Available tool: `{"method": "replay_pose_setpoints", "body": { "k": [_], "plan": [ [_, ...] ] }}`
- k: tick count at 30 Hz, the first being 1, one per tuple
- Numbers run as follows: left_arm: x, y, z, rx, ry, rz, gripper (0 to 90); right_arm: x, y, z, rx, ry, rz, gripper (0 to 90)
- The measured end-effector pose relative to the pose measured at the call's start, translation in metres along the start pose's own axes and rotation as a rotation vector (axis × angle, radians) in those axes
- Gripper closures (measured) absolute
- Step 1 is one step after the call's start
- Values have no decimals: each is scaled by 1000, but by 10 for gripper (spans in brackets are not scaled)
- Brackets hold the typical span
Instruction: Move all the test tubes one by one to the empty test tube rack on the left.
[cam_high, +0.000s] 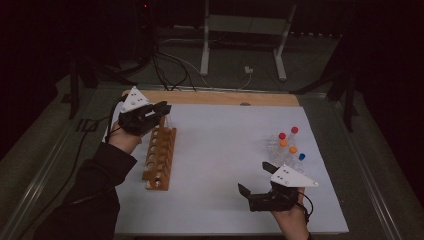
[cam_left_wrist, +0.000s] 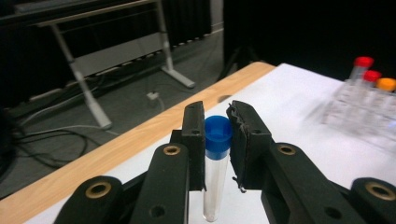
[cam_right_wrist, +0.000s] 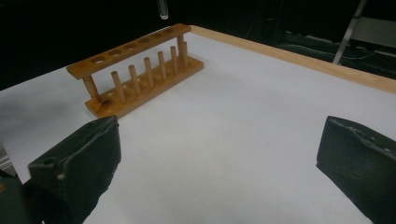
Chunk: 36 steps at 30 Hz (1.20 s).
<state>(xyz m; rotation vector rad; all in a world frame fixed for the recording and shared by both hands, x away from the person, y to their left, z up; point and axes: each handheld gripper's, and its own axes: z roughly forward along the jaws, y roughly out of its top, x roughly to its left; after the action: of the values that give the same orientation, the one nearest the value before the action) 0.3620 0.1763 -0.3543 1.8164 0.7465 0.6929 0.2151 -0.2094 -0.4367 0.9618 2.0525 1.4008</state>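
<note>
My left gripper (cam_left_wrist: 217, 122) is shut on a clear test tube with a blue cap (cam_left_wrist: 217, 134), which hangs upright between the pads. In the high view the left gripper (cam_high: 161, 111) hovers over the far end of a wooden test tube rack (cam_high: 160, 156). The right gripper view has the tube's rounded bottom (cam_right_wrist: 162, 9) above the rack's (cam_right_wrist: 135, 70) far end. My right gripper (cam_high: 255, 177) rests near the front right of the white mat, jaws wide open with nothing between them (cam_right_wrist: 219, 163).
Several capped tubes (cam_high: 287, 142) with red, orange and blue caps stand in a clear holder at the right of the white mat (cam_high: 225, 150); they show blurred in the left gripper view (cam_left_wrist: 369, 93). A wooden table edge (cam_high: 215, 97) runs along the back.
</note>
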Motion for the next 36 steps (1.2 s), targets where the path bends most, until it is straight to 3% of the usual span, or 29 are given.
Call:
{"method": "replay_pose_setpoints", "body": {
  "k": [9, 20, 36],
  "plan": [
    [23, -8, 10, 25, 76, -26, 779, 0, 0, 0, 0, 7, -1, 0],
    [40, -25, 23, 47, 128, -70, 779, -1, 0, 0, 1, 10, 3, 0],
    [39, -65, 43, 102, 118, -116, 779, -2, -1, 0, 5, 10, 9, 0]
  ]
}}
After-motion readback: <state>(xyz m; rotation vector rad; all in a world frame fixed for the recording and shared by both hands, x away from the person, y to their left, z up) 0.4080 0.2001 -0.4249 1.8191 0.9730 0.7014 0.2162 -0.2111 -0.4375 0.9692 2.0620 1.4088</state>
